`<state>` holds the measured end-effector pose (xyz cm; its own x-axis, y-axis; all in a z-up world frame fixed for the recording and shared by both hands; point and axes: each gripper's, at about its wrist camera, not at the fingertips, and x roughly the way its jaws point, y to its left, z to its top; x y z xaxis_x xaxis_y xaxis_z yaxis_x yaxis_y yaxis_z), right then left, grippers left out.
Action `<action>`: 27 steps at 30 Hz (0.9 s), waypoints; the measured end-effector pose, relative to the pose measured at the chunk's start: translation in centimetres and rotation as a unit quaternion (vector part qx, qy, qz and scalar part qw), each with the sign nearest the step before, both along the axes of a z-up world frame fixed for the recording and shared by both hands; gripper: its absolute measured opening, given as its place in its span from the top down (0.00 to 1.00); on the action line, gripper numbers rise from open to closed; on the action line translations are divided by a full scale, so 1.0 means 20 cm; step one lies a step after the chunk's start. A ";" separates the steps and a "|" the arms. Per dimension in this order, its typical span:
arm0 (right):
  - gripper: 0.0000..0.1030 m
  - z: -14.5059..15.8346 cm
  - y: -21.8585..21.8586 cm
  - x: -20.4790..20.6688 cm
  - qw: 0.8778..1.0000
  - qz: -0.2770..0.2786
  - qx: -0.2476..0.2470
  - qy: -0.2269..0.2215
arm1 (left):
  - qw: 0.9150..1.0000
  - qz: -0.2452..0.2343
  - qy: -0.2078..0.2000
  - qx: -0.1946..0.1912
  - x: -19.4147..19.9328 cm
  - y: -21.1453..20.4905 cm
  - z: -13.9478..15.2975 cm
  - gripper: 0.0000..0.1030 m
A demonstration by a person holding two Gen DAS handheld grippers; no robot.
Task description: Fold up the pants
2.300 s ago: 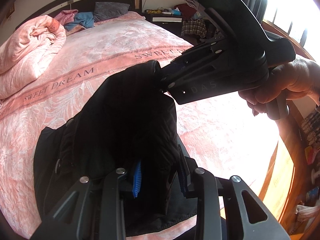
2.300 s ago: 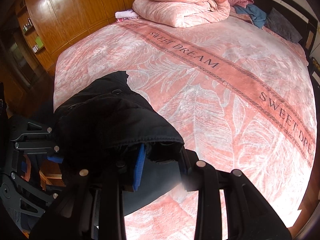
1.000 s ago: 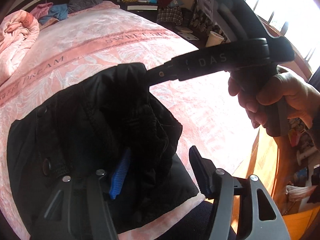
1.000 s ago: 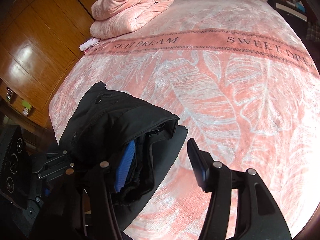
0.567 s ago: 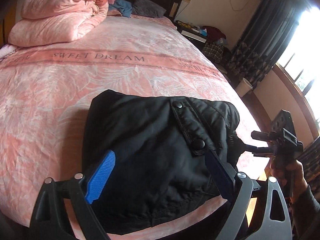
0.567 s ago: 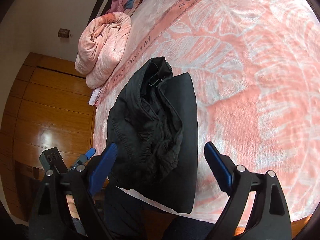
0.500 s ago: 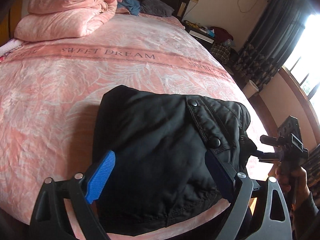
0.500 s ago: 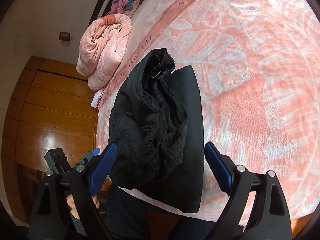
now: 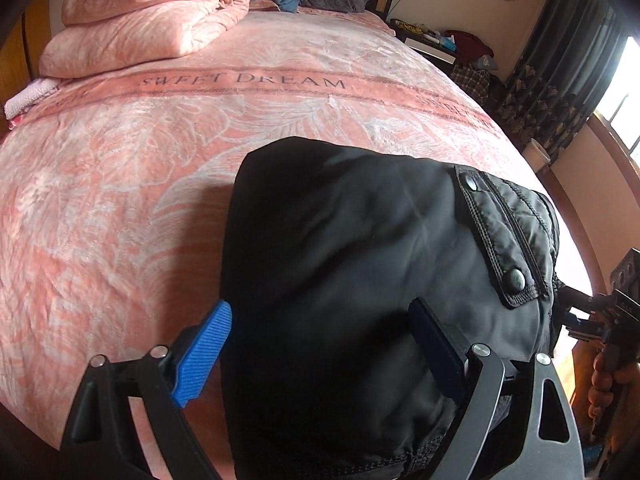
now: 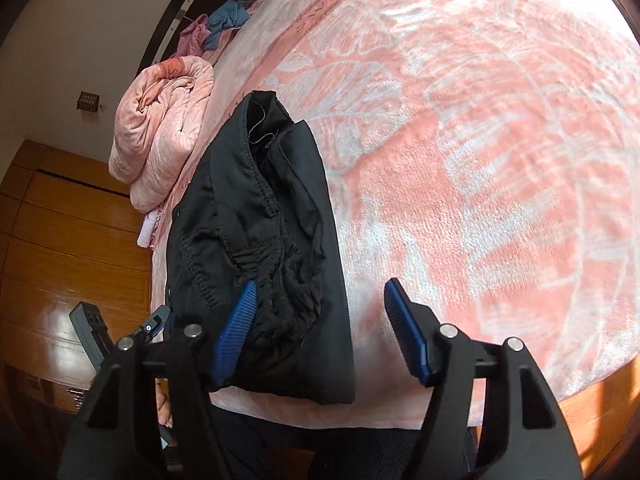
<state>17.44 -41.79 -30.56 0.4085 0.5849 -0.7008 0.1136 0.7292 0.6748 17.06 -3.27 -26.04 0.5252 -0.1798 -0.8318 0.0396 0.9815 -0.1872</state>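
Lying folded on the bedspread (image 9: 120, 184): black pants (image 9: 360, 264); nothing holds them.

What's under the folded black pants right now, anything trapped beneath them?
The black pants lie on the pink bedspread near the bed's edge. Around the bundle only bedspread shows. Whatever is directly beneath is covered by the fabric, so I can't rule out something hidden there.
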 end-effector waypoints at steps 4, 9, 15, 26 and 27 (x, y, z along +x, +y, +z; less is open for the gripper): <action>0.41 0.35 0.10 -0.08 0.992 0.011 -0.011 -0.124 | 0.997 0.012 -0.060 -0.043 -0.09 0.06 0.14 0.12; 0.52 0.27 0.39 0.08 0.989 0.102 0.048 -0.097 | 0.996 -0.012 -0.054 -0.072 -0.07 0.00 0.12 0.11; 1.00 -0.11 0.22 0.06 0.997 0.057 0.049 0.003 | 0.998 -0.017 -0.014 -0.063 -0.06 -0.01 -0.03 0.11; 0.57 0.08 0.26 0.56 0.993 0.025 0.106 -0.043 | 0.998 -0.003 0.006 -0.056 -0.04 0.06 -0.14 0.05; 0.63 0.00 0.24 0.60 0.995 0.018 0.091 -0.021 | 0.999 -0.002 0.008 -0.054 -0.04 0.06 -0.15 0.04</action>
